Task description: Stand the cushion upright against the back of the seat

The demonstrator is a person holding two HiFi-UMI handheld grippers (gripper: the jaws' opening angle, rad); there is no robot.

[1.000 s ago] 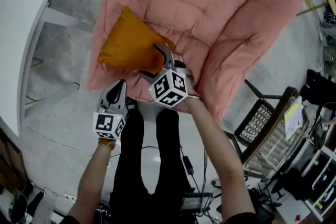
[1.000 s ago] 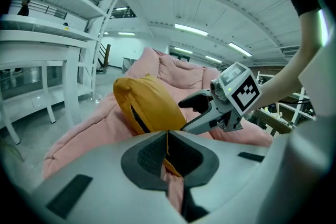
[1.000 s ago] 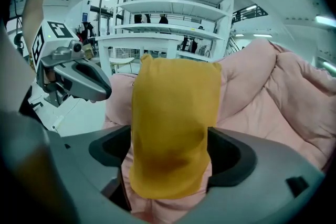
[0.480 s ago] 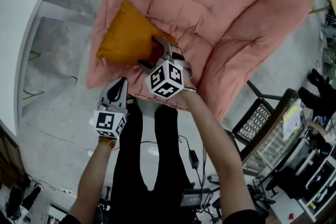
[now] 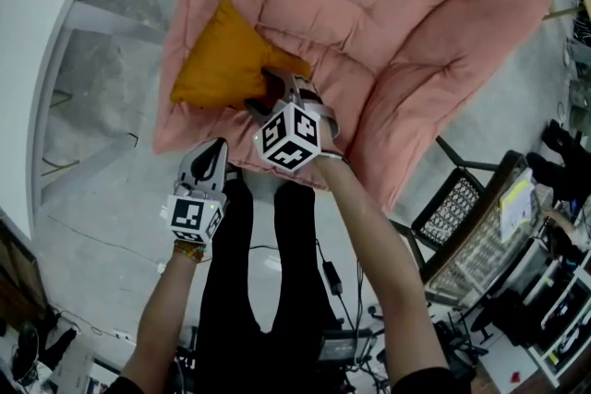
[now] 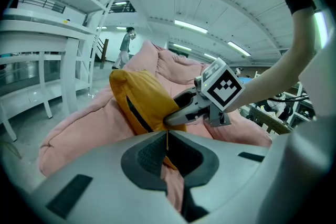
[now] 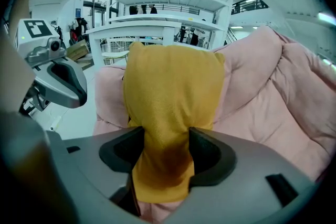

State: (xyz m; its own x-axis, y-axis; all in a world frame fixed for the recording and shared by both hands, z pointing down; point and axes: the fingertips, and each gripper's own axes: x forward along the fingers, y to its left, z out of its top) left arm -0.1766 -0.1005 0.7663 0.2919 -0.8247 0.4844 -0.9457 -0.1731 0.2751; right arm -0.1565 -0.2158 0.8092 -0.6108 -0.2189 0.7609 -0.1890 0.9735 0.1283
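- Grip change first: a second ago the right gripper (image 5: 277, 88) had its jaws wide open around the near corner of the orange cushion (image 5: 222, 65). Now they're closing in, and the right gripper view shows the fabric bunched up and pinched between the two pads.
- The gripper itself hasn't really gone anywhere else. It's at the same corner, just a touch further in.
- What that means, I'd say: the reach is done and the grab is basically made. The lift and stand-up part hasn't started.
- Left gripper (image 5: 209, 157) hangs just off the front edge of the seat with its jaws together and nothing in them. It isn't touching the cushion.
- The cushion sits on the front-left part of the pink padded seat (image 5: 397, 5), propped against the left rim and well short of the seat back.
- Orientation: it's half tipped up rather than flat. The pinched corner points toward the person, and the opposite corner points up and away over the left rim.
- Its long line runs corner to corner, from the jaws out toward that rim. So it's aimed sideways at the seat's edge, not at the back where it needs to lean.
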